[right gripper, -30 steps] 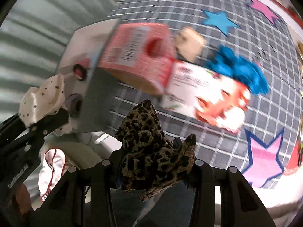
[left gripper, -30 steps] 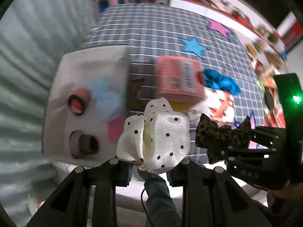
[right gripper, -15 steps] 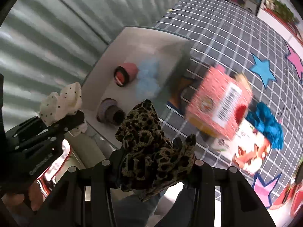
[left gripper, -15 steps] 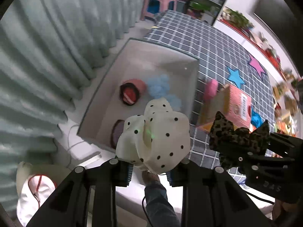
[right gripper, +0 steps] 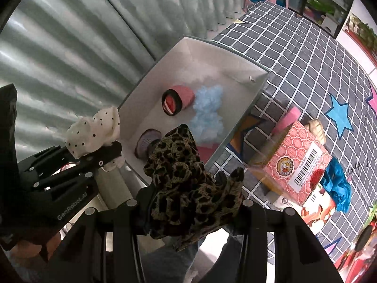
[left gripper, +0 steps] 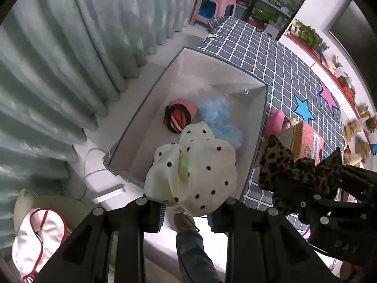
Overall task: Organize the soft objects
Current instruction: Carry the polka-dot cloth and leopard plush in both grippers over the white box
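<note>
The white storage box [left gripper: 254, 122] sits at the checked tabletop's [right gripper: 306, 54] edge; above it the left hand-held gripper [left gripper: 188, 214] pinches a polka-dot scrunchie [left gripper: 195, 176], the right hand-held gripper [right gripper: 190, 214] a leopard-print scrunchie [right gripper: 188, 179]

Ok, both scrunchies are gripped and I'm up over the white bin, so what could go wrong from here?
The leopard scrunchie in the right gripper hangs near the white bin's table-side wall, so it may drop outside. The polka-dot scrunchie bulges beyond the left gripper and could snag on release.
</note>
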Demonstrator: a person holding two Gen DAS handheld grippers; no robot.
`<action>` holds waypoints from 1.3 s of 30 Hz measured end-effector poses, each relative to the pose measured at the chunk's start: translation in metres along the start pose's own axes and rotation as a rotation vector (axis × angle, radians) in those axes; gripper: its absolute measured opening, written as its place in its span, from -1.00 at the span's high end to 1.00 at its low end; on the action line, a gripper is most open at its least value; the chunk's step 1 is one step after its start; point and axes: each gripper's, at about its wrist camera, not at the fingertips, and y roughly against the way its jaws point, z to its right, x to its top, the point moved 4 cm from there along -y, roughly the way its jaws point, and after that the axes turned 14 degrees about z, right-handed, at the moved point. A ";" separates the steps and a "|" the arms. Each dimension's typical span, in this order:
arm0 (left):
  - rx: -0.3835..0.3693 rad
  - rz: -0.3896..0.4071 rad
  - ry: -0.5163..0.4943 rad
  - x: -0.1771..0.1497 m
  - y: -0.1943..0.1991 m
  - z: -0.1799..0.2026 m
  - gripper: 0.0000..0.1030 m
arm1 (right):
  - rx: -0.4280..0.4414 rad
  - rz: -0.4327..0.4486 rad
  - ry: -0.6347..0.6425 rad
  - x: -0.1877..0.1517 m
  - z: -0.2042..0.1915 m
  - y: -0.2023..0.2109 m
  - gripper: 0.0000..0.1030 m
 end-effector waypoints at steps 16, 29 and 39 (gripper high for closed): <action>0.005 -0.015 -0.001 -0.002 -0.009 -0.001 0.40 | -0.003 -0.014 -0.007 0.002 0.003 -0.006 0.10; 0.015 -0.041 0.008 -0.002 -0.020 -0.008 0.40 | -0.007 -0.030 -0.007 0.013 0.001 -0.017 0.10; 0.042 -0.075 0.010 0.011 -0.046 -0.013 0.39 | -0.026 -0.029 -0.019 0.043 0.010 -0.033 0.10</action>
